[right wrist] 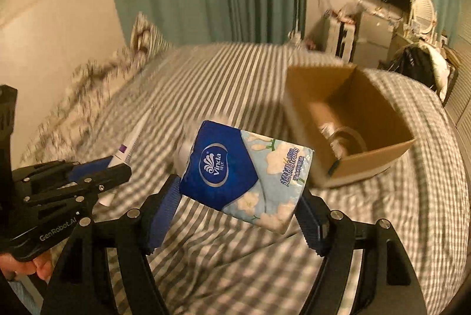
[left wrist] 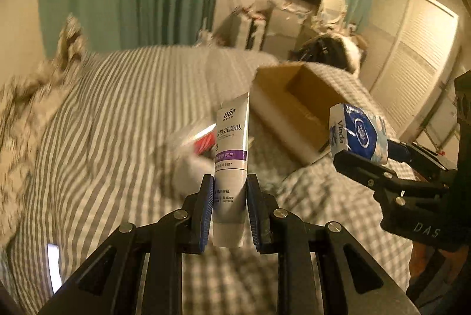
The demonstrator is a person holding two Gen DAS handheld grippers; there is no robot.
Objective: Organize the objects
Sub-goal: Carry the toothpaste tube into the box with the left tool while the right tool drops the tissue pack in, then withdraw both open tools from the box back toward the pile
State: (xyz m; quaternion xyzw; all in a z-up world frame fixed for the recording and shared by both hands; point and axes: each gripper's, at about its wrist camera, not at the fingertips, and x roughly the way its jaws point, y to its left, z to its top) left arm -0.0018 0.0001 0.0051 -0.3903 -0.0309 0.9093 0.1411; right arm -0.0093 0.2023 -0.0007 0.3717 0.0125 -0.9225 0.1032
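Both grippers loaded, held above the striped bed (right wrist: 223, 73). Left gripper (left wrist: 229, 215) is clamped on a white toothpaste tube (left wrist: 231, 156), pads pinching its lower body, cap end down and crimped end up, tube roughly upright. Right gripper (right wrist: 235, 209) is closed around a Vinda tissue pack (right wrist: 244, 173), pads on the two short ends, pack tilted, blue logo facing the camera. The open cardboard box (right wrist: 379, 156) sits on the bed far right of both, with some clear item inside, too blurred to name. A red and white object (left wrist: 203, 141) lies on the bed behind the tube, blurred. Handling judgement: the tube is light, its plastic skin smooth and squeezable, so a hard pinch mid-body could dent it or push paste; gripping near the stiffer cap shoulder seems safer. The tissue pack is very light and soft, compresses under the pads, and its film wrap is slick, so it may sag or slip; holding across the ends with moderate squeeze looks right. Likely goal is the box.
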